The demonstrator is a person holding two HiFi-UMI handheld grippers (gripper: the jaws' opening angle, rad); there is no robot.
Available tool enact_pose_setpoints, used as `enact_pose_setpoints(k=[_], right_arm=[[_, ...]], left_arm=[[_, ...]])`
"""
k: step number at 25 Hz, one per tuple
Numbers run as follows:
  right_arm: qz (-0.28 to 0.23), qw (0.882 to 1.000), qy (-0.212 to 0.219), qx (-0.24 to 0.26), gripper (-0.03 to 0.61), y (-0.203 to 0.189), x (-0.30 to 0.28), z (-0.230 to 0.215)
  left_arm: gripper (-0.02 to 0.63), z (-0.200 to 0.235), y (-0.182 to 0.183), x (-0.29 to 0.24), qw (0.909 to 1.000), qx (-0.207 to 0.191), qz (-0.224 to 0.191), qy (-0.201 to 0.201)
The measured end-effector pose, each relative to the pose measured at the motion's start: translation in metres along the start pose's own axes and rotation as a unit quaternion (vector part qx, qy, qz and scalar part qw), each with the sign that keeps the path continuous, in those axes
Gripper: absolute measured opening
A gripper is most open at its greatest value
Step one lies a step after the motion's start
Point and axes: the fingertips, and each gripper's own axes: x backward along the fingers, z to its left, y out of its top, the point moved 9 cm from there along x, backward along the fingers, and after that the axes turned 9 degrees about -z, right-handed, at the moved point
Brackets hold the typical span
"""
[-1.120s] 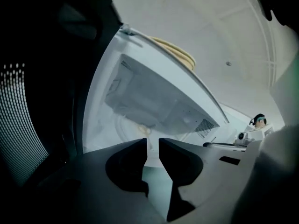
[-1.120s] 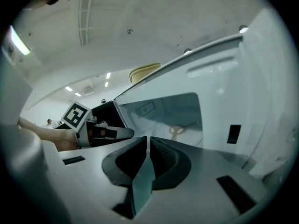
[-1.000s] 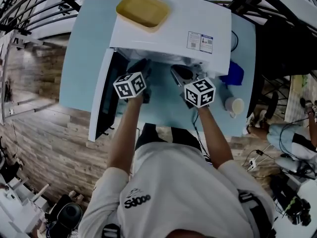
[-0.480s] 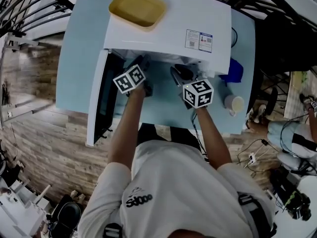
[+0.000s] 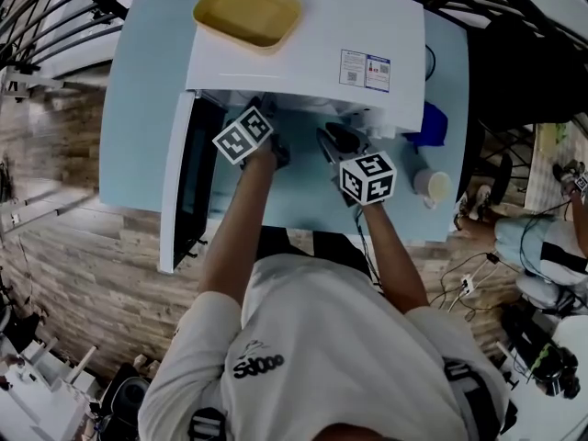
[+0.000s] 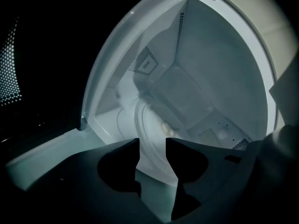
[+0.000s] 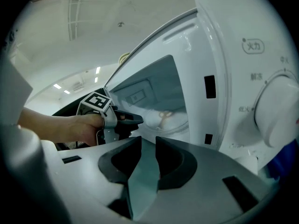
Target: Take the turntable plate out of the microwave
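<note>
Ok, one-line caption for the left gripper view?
Left gripper, jaws just opening and empty, faces the turntable plate inside the microwave.

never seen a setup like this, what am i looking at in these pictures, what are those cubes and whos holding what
A person, filmed from above by a head camera, holds a tool in each hand: the left hand-held gripper and right hand-held gripper. The black-and-white cubes belong to those tools, and each tool carries its own camera looking along its two jaws. On the light blue table stands a white microwave, its door swung open, a yellow tray on top; a pale cup sits beside it. The left gripper view looks into the oven at the round glass turntable plate. Both pairs of jaws have just been opening and grip nothing; the plate's rim shows through the left gap, seemingly untouched.
</note>
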Motion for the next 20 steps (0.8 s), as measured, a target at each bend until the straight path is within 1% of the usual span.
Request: enact_pose_setpoints(k=[3, 7, 10, 14, 15, 17, 20], right_arm=[[0.009, 1.0, 0.001, 0.001, 0.075, -0.005, 0.002, 0.002], [0.012, 1.0, 0.001, 0.002, 0.075, -0.006, 0.004, 0.006], [0.009, 1.0, 0.001, -0.004, 0.075, -0.007, 0.004, 0.007], [0.005, 1.0, -0.003, -0.013, 0.075, -0.009, 0.001, 0.007], [0.004, 1.0, -0.005, -0.014, 0.075, -0.009, -0.001, 0.008], [0.001, 1.0, -0.008, -0.02, 0.075, -0.009, -0.005, 0.009], [-0.006, 0.999, -0.018, -0.043, 0.077, -0.01, -0.012, 0.006]], left_arm=[[0.181, -0.004, -0.001, -0.005, 0.9999, 0.01, -0.008, 0.012], [0.175, -0.005, -0.004, -0.008, 0.9978, 0.059, -0.028, 0.014], [0.143, -0.004, -0.005, -0.008, 0.9965, 0.073, -0.034, 0.022], [0.119, 0.001, -0.006, -0.009, 0.9944, 0.1, -0.03, 0.02], [0.104, 0.002, -0.006, -0.008, 0.9941, 0.103, -0.025, 0.021], [0.052, 0.006, -0.007, -0.006, 0.9932, 0.114, -0.018, 0.019], [0.048, 0.006, -0.011, -0.003, 0.9916, 0.129, -0.014, 0.003]])
